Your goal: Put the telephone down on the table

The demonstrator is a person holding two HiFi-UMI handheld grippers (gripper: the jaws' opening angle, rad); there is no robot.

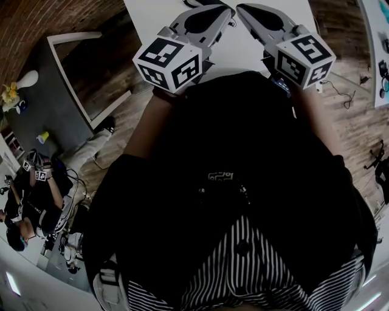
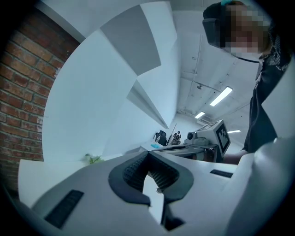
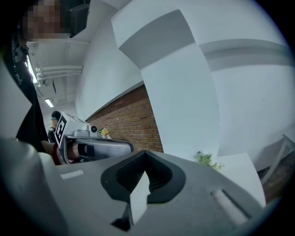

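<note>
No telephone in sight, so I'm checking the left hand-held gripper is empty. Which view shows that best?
The left gripper view: it looks straight at the left hand-held gripper, jaws shut on nothing. The head view shows it from above; the right gripper view, side-on.

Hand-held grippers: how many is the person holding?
2. The left hand-held gripper is up top, left of the middle; the right hand-held gripper is beside it, on the right. Both reach over the white table.
</note>
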